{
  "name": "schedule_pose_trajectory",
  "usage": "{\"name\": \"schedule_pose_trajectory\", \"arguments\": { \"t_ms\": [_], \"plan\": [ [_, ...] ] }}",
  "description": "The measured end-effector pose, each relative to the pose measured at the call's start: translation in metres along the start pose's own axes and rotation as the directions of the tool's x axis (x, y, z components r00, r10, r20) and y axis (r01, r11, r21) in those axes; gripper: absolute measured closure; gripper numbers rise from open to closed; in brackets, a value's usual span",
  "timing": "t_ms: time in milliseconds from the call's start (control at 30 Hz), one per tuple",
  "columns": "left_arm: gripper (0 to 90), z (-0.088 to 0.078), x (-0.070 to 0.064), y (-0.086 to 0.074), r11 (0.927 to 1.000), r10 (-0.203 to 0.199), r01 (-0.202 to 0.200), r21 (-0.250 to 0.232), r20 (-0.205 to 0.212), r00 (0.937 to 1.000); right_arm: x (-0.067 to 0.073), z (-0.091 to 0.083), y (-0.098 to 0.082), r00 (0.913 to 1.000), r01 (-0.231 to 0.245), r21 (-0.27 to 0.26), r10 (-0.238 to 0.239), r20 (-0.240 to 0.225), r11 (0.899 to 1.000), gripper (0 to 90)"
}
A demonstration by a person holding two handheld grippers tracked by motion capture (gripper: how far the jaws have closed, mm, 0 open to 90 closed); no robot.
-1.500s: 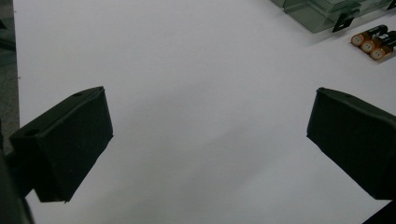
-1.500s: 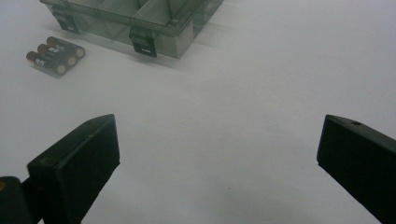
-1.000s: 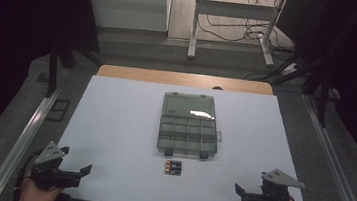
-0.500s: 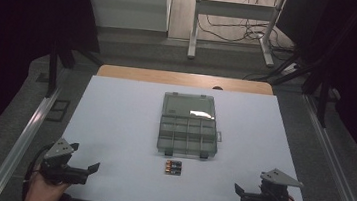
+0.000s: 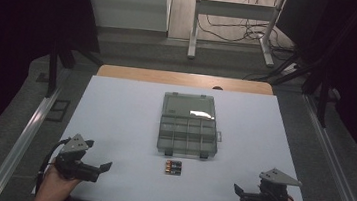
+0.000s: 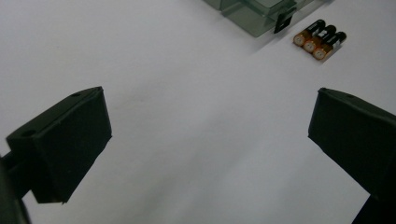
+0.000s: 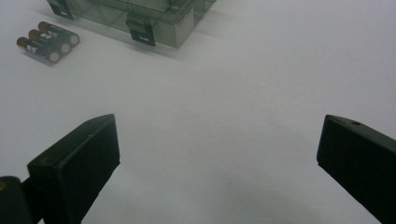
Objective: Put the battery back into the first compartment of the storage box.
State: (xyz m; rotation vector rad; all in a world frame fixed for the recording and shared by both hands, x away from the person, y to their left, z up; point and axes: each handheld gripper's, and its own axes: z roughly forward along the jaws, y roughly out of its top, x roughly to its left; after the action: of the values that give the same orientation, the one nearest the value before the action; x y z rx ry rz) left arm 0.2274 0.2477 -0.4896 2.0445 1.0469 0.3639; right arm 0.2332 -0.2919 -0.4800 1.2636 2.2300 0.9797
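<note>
Dim room; white table (image 5: pixel 123 125), metal stand (image 5: pixel 232 23) behind.

No text, brand or number can be read. The 3 batteries (image 7: pixel 46 41) carry small white marks on their black sleeves in the right gripper view, but these are too blurred to make out. The box (image 5: pixel 188 125) shows no label.

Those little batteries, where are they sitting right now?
In the high view the three batteries lie side by side on the white table, just in front of the clear compartment box, roughly midway between the left gripper and the right gripper.
</note>
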Motion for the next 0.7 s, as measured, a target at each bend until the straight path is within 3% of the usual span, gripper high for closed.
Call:
{"name": "schedule_pose_trajectory", "arguments": {
  "t_ms": [500, 700],
  "plan": [
    [0.1, 0.036, -0.015, 0.023, 0.9976, 0.027, -0.033, 0.061, 0.1, 0.9946, -0.001, 0.0, 0.0, 1.0, -0.004, 0.0, 0.004, -0.004, 1.0, 0.0],
    [3.4, 0.049, -0.024, 0.033, 0.9926, 0.07, -0.082, 0.09, 0.129, 0.9892, -0.001, 0.0, 0.0, 1.0, -0.005, 0.002, 0.005, -0.004, 1.0, 0.0]
  ]
}}
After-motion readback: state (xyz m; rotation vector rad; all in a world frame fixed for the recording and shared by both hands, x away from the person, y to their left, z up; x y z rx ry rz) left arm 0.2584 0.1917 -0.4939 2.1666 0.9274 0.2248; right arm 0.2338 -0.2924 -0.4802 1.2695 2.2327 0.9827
